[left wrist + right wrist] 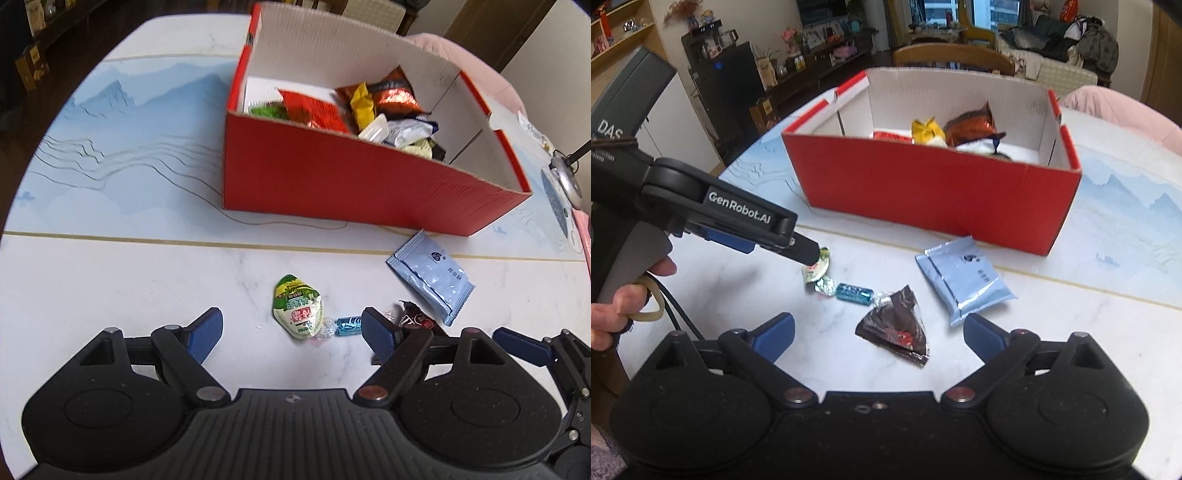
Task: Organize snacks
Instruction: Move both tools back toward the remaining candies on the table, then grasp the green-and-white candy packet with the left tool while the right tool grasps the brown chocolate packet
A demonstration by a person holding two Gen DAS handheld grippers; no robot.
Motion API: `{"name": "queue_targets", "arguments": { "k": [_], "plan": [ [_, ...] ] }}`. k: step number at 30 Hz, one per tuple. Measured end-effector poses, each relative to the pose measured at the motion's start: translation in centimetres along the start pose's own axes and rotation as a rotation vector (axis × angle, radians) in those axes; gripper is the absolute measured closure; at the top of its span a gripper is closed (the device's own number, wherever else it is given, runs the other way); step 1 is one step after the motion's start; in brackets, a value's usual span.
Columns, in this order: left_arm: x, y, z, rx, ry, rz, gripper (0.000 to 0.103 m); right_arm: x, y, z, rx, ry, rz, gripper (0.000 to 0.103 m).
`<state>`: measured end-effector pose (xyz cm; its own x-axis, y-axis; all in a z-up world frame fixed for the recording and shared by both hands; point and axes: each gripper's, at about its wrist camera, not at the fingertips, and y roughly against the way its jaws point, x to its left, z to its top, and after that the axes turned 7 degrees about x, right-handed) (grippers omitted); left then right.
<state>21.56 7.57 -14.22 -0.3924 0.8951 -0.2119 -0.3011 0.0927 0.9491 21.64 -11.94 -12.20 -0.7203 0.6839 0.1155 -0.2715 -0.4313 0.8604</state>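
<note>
Hovering wide open and empty, your left gripper (291, 332) brackets the green packet (298, 310) and blue candy (349, 325), your right gripper (879, 332) the dark wrapper (897, 325), the red box (931, 192) of snacks beyond.

— Counting on the table (110, 280): one red box (351, 184), four loose snacks.

— Itemising: one green packet (299, 310), one blue candy (349, 325), one dark wrapper (897, 328), one pale blue sachet (432, 277). Showing two grippers.
</note>
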Motion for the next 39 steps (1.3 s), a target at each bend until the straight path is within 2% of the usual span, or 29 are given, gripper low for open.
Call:
{"name": "queue_targets", "arguments": {
  "k": [3,7,11,13,15,17,22,29,39],
  "plan": [
    [0.1,-0.8,0.6,0.01,0.036,0.02,0.021,-0.3,-0.9,0.3,0.028,-0.009,0.005,0.009],
    [0.7,-1.8,1.3,0.036,0.104,0.007,0.021,-0.4,-1.7,0.6,0.052,-0.002,0.018,0.017],
    [0.7,-2.3,1.7,0.047,0.111,0.008,0.022,-0.3,-2.3,0.9,0.063,0.016,0.024,0.022],
    [0.6,-2.4,1.8,0.056,0.115,0.005,0.027,-0.4,-2.5,1.2,0.07,0.017,0.033,0.028],
    [0.2,-3.0,2.0,0.089,0.114,0.021,0.038,-0.5,-2.8,1.4,0.079,0.016,0.041,0.029],
    [0.0,-3.6,2.2,0.124,0.114,0.033,0.045,-0.7,-3.1,1.5,0.086,0.014,0.047,0.031],
    [-0.1,-3.8,2.5,0.131,0.128,0.018,0.049,-1.1,-3.9,2.0,0.108,0.014,0.065,0.044],
    [-0.5,-3.9,2.5,0.133,0.116,0.03,0.068,-1.3,-4.5,2.0,0.127,0.018,0.05,0.052],
    [0.1,-3.6,2.3,0.119,0.116,0.003,0.07,-1.3,-4.7,2.0,0.127,0.022,0.016,0.077]
  ]
}}
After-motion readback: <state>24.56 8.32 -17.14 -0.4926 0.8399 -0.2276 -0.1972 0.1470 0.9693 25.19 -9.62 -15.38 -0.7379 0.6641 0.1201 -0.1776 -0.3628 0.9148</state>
